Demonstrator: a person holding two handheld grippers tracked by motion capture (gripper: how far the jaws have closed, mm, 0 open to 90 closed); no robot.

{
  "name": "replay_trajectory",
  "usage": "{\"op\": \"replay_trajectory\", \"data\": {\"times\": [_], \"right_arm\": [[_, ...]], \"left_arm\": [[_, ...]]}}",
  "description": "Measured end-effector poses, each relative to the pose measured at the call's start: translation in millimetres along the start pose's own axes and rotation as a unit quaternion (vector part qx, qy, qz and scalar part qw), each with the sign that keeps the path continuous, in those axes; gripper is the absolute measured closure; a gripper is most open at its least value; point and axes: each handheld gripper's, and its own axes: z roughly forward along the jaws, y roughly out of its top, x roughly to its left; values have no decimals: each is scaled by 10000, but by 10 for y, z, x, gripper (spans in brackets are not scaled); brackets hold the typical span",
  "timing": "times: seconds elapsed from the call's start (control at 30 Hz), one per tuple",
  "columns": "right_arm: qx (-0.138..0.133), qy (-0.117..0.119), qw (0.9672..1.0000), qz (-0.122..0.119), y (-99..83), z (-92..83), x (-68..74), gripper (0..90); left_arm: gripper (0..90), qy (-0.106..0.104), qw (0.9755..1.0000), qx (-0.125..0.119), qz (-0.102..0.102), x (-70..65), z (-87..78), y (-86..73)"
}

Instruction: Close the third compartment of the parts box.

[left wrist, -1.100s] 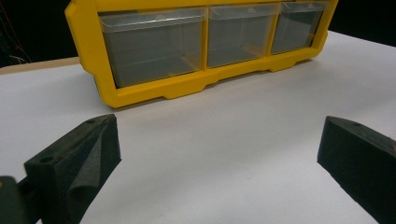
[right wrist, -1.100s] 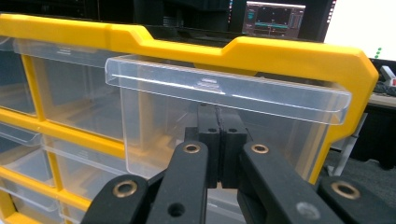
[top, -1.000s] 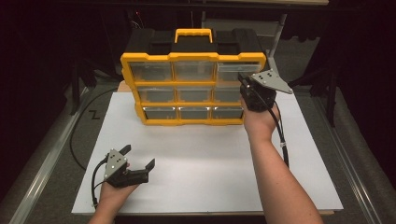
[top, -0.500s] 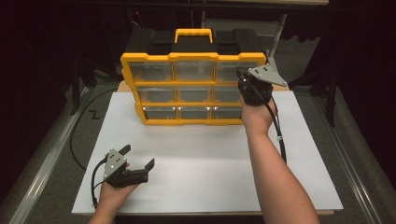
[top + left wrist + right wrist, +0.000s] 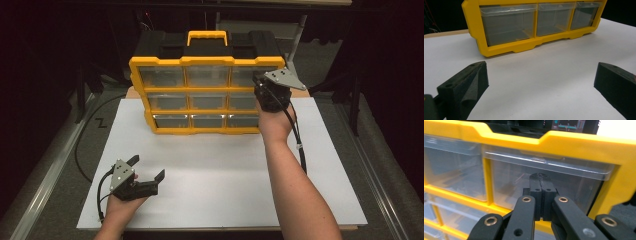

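Overhead, the yellow drawer organizer stands at the counter's far edge; right claw at its top-right drawer. Left claw released, jaws wide apart above the counter. Right claw clenched, empty, tips against the clear drawer front.

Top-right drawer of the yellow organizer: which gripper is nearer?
Right. The right gripper is shut at the top-right drawer; the left gripper rests open, far back on the white board.
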Motion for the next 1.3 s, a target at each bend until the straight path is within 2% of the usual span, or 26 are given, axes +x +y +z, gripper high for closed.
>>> {"op": "replay_trajectory", "data": {"times": [0.13, 0.17, 0.33, 0.37, 0.57, 0.7, 0.77, 0.9, 1.13, 1.27, 1.3], "right_arm": [[-37, 130, 9999, 25, -15, -120, 9, 900], [-62, 196, 9998, 45, -25, -193, 2, 900], [-68, 316, 9994, 99, -56, -338, -34, 900], [-76, 386, 9991, 128, -85, -423, -53, 900], [-60, 539, 9985, 97, -207, -579, -64, 900], [-14, 606, 9981, 104, -369, -653, -81, 900], [67, 646, 9978, 150, -524, -672, -114, 900], [147, 653, 9976, 171, -662, -677, -141, 900], [420, 661, 9967, 224, -1049, -677, -200, 900], [589, 652, 9958, 253, -1266, -724, -238, 900], [664, 663, 9952, 274, -1368, -757, -249, 900]], "left_arm": [[3, 38, 10000, 42, -7, 3, 1, -3], [3, 39, 10000, 33, -11, -1, -1, -2], [3, -18, 10000, -8, -16, -12, -8, 1], [2, -18, 10000, -5, -18, -11, -5, 1], [3, -14, 10000, 20, 22, -23, 4, -4], [3, -11, 10000, 40, 58, -32, 10, -8], [2, -10, 10000, 40, 61, -31, 11, -8], [3, -1, 10000, 23, 55, -29, 11, -7], [3, 35, 10000, 42, 52, -19, 16, -16], [3, 49, 10000, 58, 58, -17, 14, -23], [3, 53, 10000, 55, 52, -15, 12, -24]]}}
